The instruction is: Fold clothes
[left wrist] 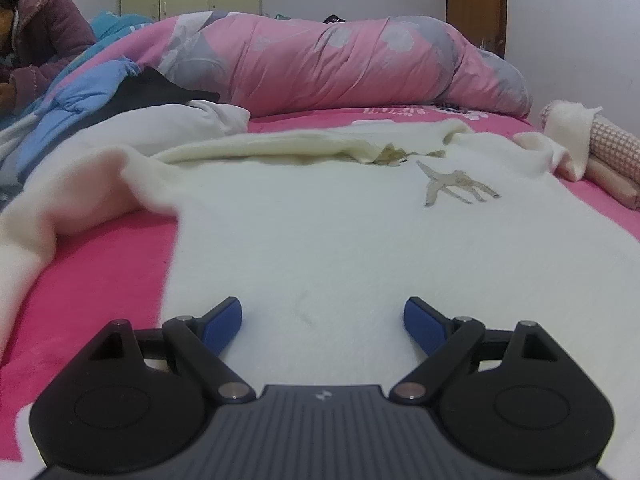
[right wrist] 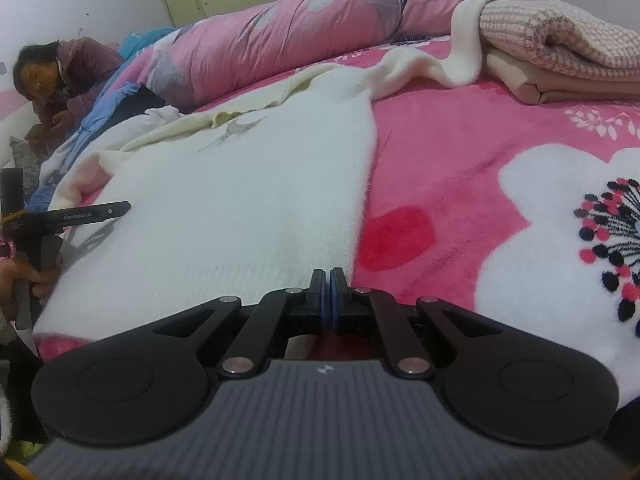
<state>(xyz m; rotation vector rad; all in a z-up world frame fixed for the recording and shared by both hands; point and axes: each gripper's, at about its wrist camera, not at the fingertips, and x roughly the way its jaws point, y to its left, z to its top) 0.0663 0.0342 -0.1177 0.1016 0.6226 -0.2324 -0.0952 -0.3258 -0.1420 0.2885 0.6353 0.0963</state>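
Cream sweater (left wrist: 340, 232), soft fuzzy knit, lies flat on pink fleece bed (right wrist: 460, 168). L gripper (left wrist: 322, 318) over its hem, jaws wide apart, empty. R gripper (right wrist: 327, 280) at sweater's right edge, jaws together, whether pinching cloth unclear. Folded checked knit pile (right wrist: 560, 52) right of sweater.

1. The right gripper (right wrist: 329, 280) has its blue-padded jaws pressed together with nothing visible between them, at the near right edge of a fluffy white sweater (right wrist: 240, 208).
2. The sweater lies spread flat on a pink fleece blanket with white flowers (right wrist: 460, 168).
3. The left gripper (right wrist: 116, 207) reaches over the sweater's left side.
4. Folded beige and checked knitwear (right wrist: 560, 60) sits far right.
5. A rolled pink floral duvet (right wrist: 280, 36) lies behind.
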